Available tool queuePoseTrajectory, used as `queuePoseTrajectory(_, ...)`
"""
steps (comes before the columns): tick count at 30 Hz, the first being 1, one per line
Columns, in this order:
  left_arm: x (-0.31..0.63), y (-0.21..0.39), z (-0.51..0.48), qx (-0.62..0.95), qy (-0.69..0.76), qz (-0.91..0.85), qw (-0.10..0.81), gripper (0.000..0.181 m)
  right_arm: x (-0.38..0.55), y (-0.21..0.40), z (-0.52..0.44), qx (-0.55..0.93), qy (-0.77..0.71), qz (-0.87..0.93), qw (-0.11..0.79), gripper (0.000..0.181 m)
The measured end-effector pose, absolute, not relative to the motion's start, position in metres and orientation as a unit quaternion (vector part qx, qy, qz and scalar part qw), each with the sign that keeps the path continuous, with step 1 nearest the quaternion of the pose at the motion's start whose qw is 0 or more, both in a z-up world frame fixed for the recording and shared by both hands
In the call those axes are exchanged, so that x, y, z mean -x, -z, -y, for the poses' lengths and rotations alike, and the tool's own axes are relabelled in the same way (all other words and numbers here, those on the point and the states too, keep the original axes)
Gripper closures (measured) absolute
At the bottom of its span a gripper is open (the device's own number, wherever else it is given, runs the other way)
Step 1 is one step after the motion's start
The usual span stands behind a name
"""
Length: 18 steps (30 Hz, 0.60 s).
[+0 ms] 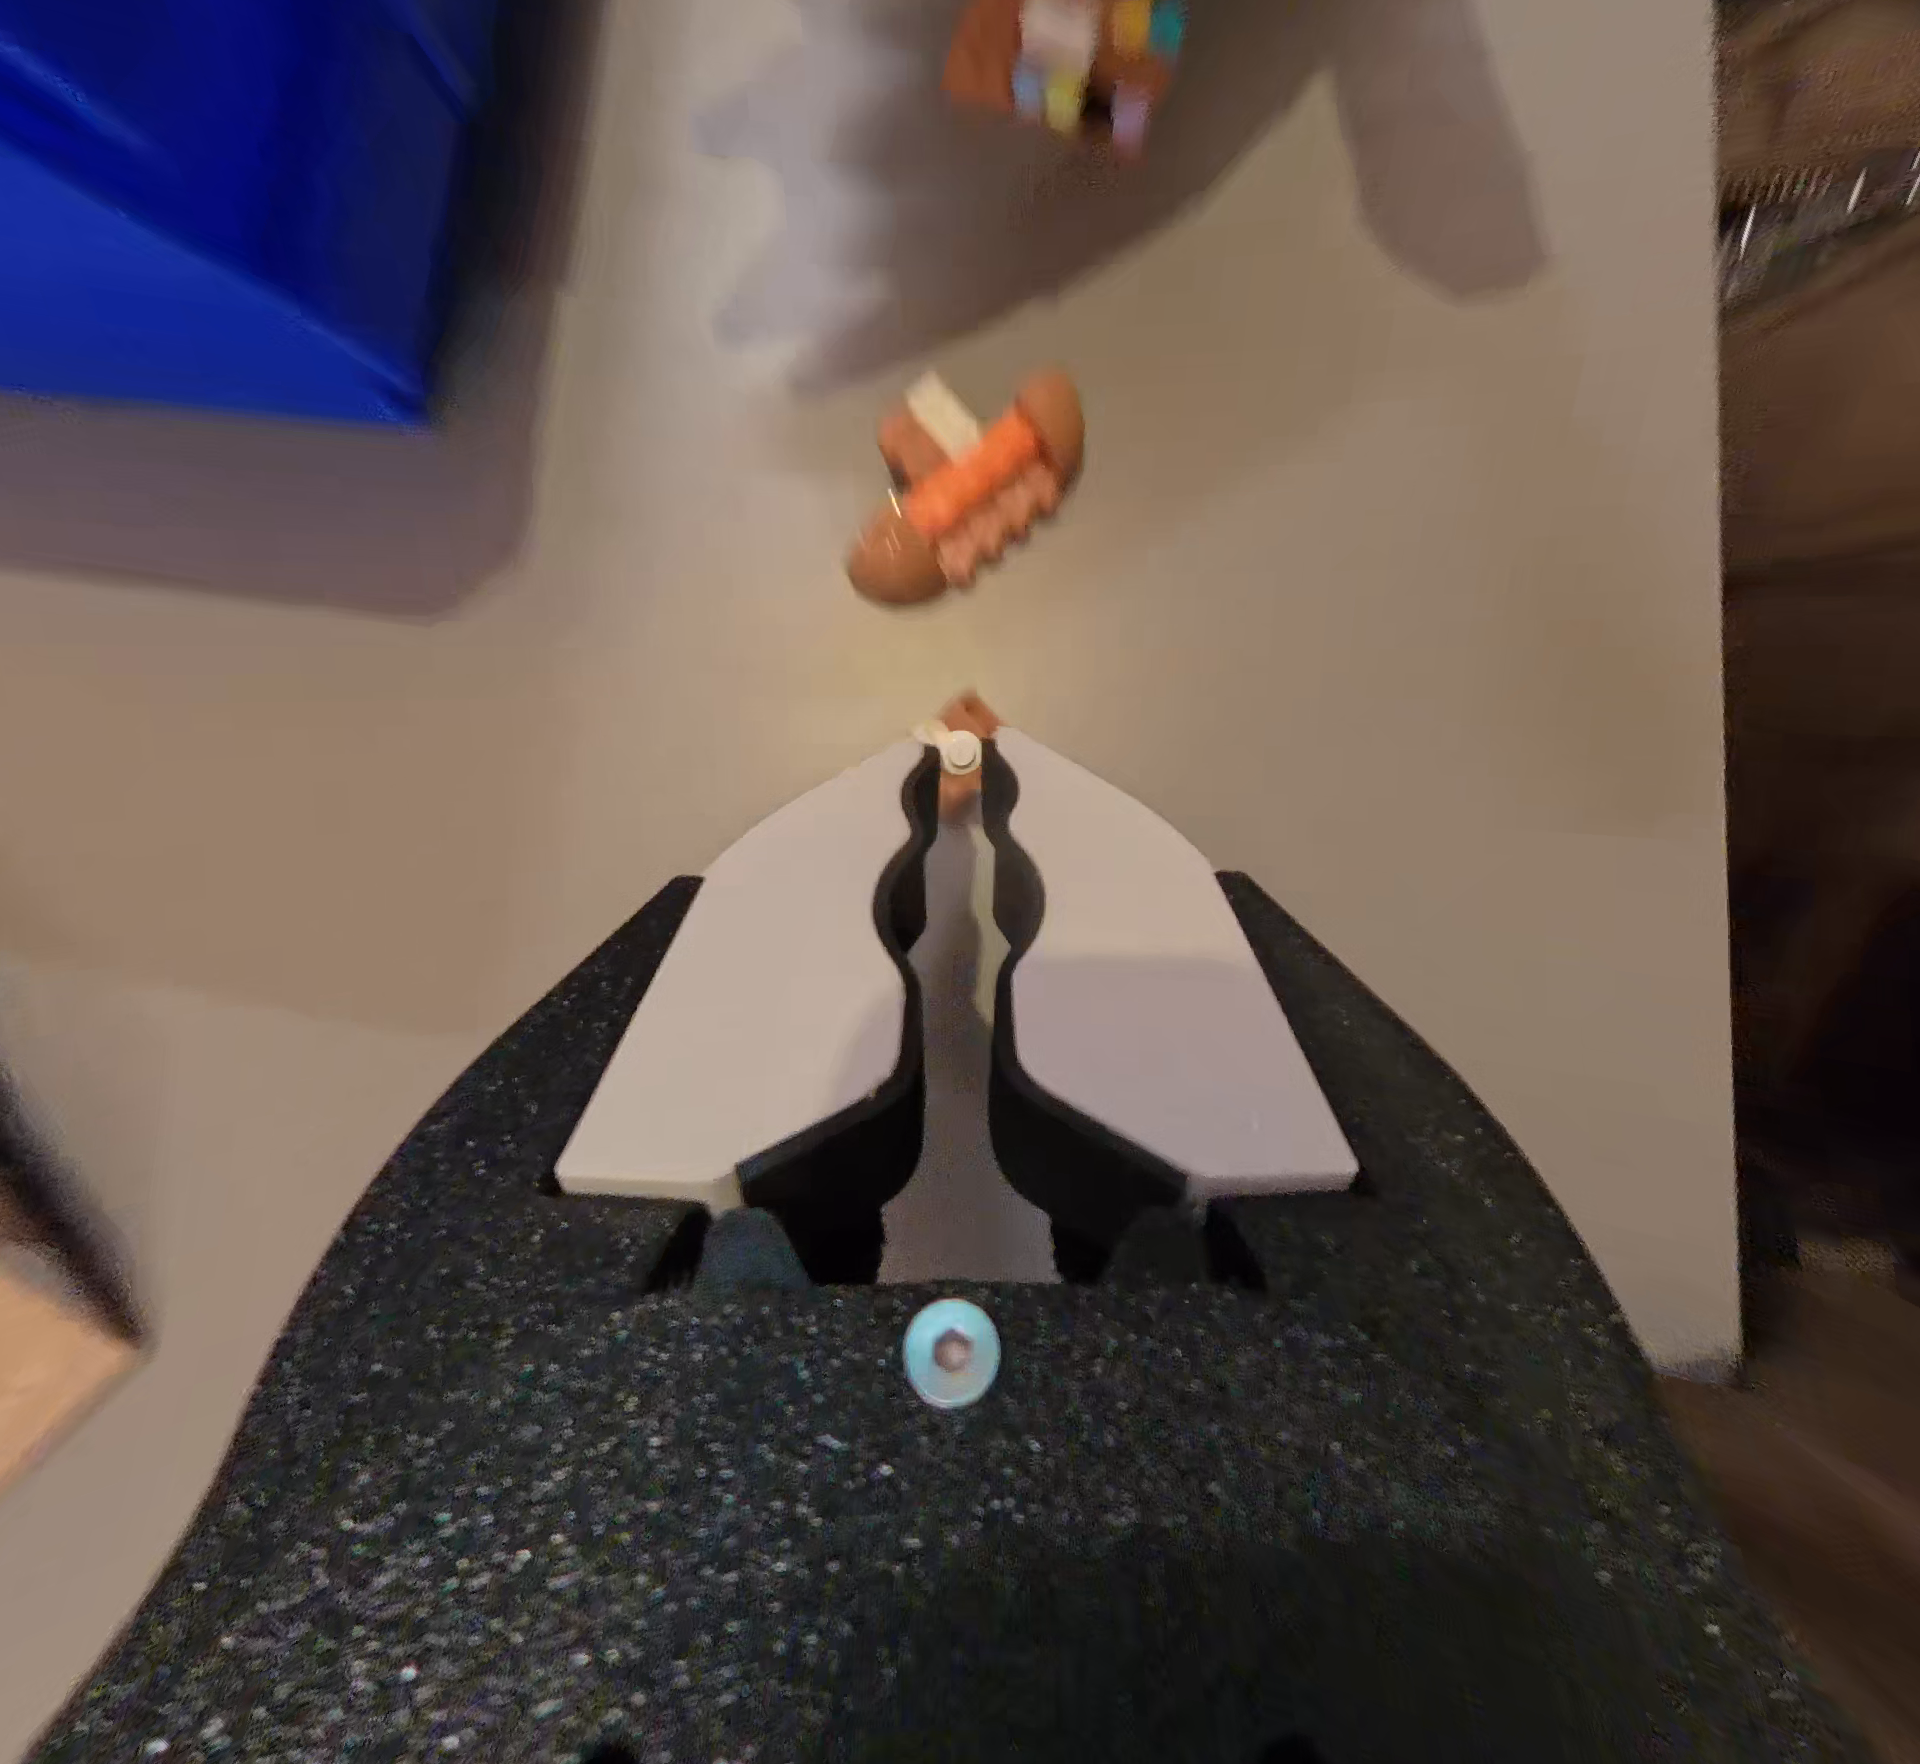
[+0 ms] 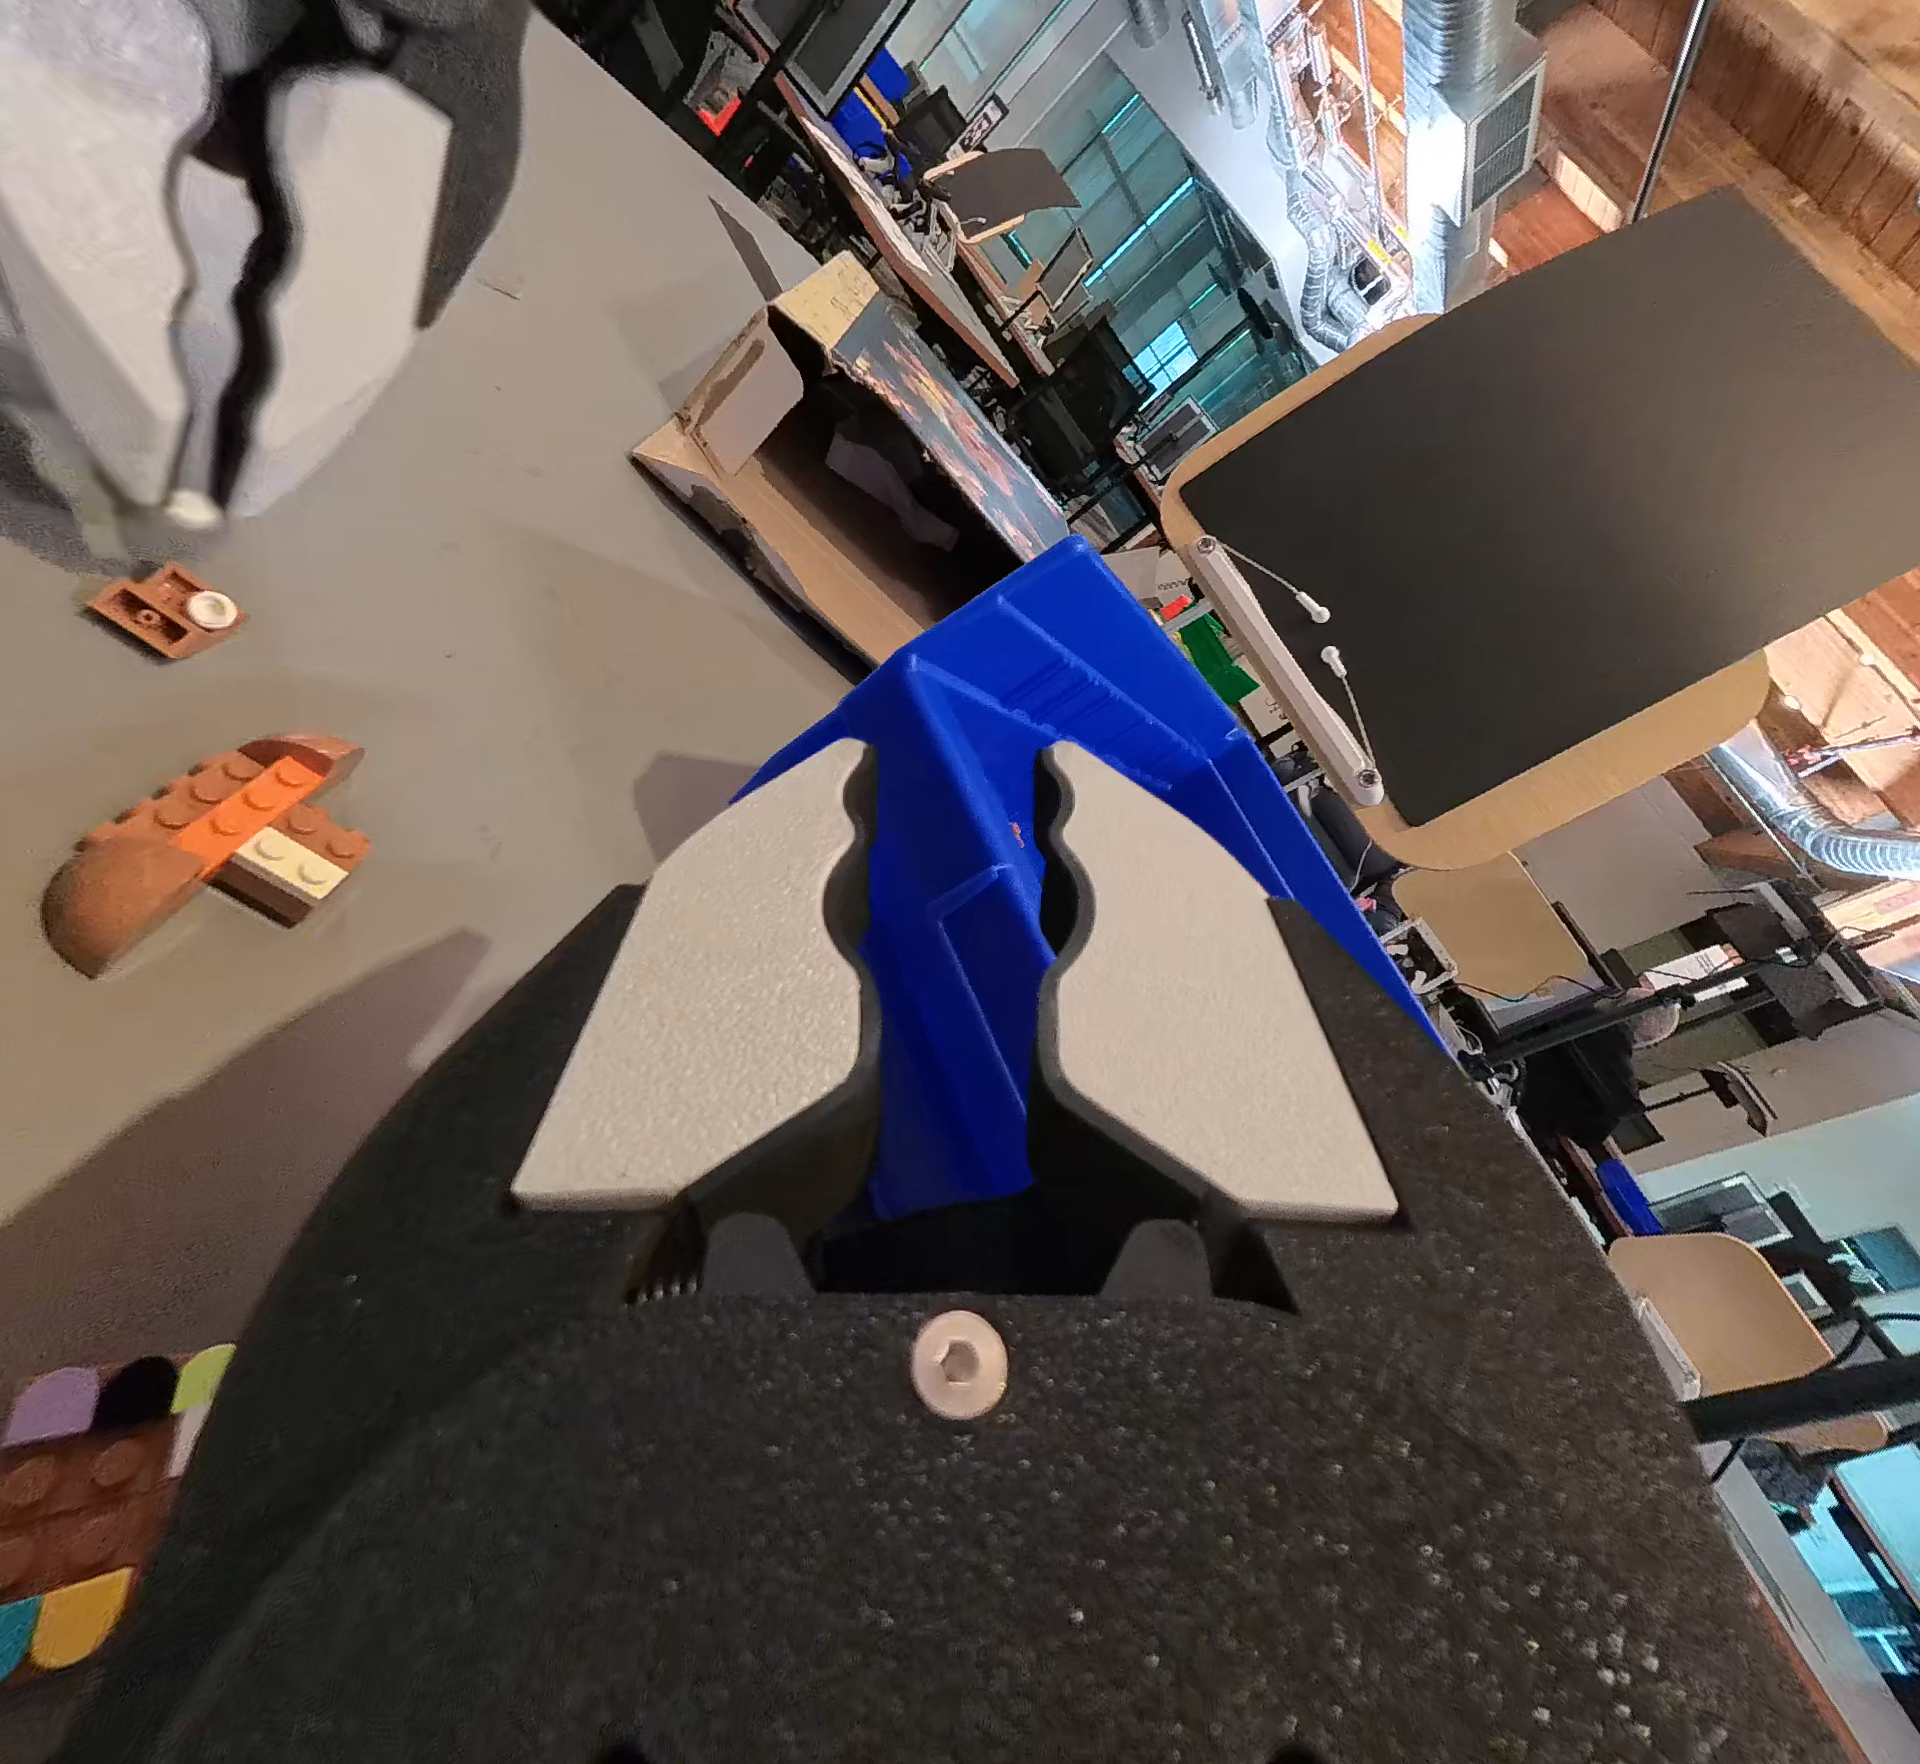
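Left hand-held gripper (image 1: 961,758): nearly closed, pinching a small white round stud (image 1: 962,758) just above a brown plate (image 2: 166,611) at upper left. Right hand-held gripper (image 2: 956,831): open, empty, over blue bin (image 2: 997,675). Brown-orange brick assembly (image 2: 208,847) on worktop (image 2: 520,519), mid-left.

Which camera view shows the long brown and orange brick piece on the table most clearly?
The right wrist view: the brick piece lies sharp there, with its studs, orange strip and cream block plain. The left wrist view shows the same piece farther off and blurred, beyond the left gripper.
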State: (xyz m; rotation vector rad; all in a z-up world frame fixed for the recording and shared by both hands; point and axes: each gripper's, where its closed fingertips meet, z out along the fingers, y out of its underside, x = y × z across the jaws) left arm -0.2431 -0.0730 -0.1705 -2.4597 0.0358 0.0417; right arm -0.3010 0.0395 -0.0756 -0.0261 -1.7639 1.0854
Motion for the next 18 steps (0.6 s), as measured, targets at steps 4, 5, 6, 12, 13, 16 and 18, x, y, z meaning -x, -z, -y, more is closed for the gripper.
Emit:
queuePoseTrajectory(4,0.271,0.073,0.028,0.86,-0.196,-0.061,0.467,0.174,0.302,0.074,-0.04,0.016,-0.456,0.729,0.51,0.154)
queuePoseTrajectory(5,0.281,0.045,0.017,0.832,-0.251,-0.06,0.492,0.174,0.302,0.075,-0.04,0.015,-0.453,0.731,0.51,0.153)
queuePoseTrajectory(6,0.293,0.017,0.006,0.802,-0.304,-0.047,0.512,0.174,0.303,0.077,-0.04,0.014,-0.451,0.732,0.511,0.153)
queuePoseTrajectory(12,0.378,-0.002,-0.03,0.793,-0.4,0.08,0.451,0.139,0.304,0.08,-0.042,0.012,-0.44,0.735,0.515,0.153)
queuePoseTrajectory(13,0.382,0.007,-0.033,0.798,-0.391,0.086,0.451,0.135,0.304,0.08,-0.043,0.012,-0.441,0.735,0.515,0.153)
queuePoseTrajectory(16,0.377,0.015,-0.026,0.787,-0.382,0.086,0.477,0.134,0.304,0.077,-0.047,0.015,-0.446,0.734,0.512,0.154)
queuePoseTrajectory(18,0.371,0.016,-0.01,0.791,-0.38,0.085,0.473,0.134,0.303,0.076,-0.048,0.016,-0.452,0.733,0.508,0.155)
